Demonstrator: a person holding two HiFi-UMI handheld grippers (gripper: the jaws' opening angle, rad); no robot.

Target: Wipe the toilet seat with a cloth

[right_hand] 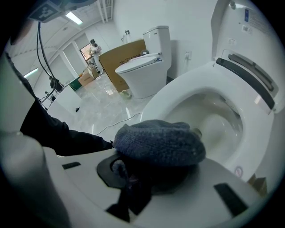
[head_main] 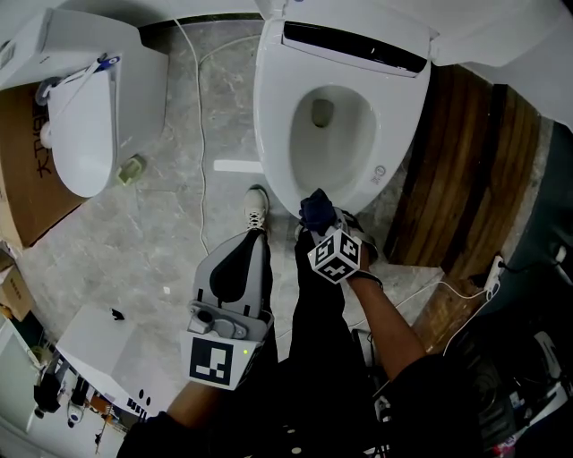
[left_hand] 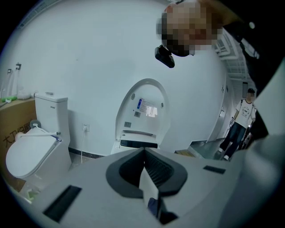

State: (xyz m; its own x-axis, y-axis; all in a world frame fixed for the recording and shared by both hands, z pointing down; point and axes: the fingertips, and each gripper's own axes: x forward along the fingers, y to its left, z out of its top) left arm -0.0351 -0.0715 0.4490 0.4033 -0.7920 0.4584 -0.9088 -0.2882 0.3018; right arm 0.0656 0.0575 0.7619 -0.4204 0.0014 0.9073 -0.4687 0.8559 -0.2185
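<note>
The right tongs [head_main: 322, 224] are clamped on a dark blue cloth [head_main: 313, 206], and the cloth sits at the front edge of the toilet seat [head_main: 273, 116], the part nearest the person's feet. It looks pressed onto the seat, though the contact itself is hidden under the wad. That start point makes sense: from the front edge a wipe can run up either side of the ring without reaching over the bowl [head_main: 336, 134]. The lid [head_main: 358, 18] stands raised at the far end, so the whole ring is bare and nothing blocks a pass. The cloth is bunched into a rounded wad rather than spread flat, probably to give a thick pad under the tongs and to keep their hard tips off the seat. In the right gripper view the wad [right_hand: 160, 142] bulges out in front of the jaws and leads toward the bowl. It is broader across the jaws than along them, so its long axis lies crosswise to the tongs and roughly along the front curve of the seat. The seat's own long axis runs from the person away to the hinge. The left tongs [head_main: 253, 240] hang back beside the leg, well apart from the toilet, with jaws together on nothing, as the left gripper view [left_hand: 144, 164] shows. I judge they are kept clear because one cloth needs one arm.
</note>
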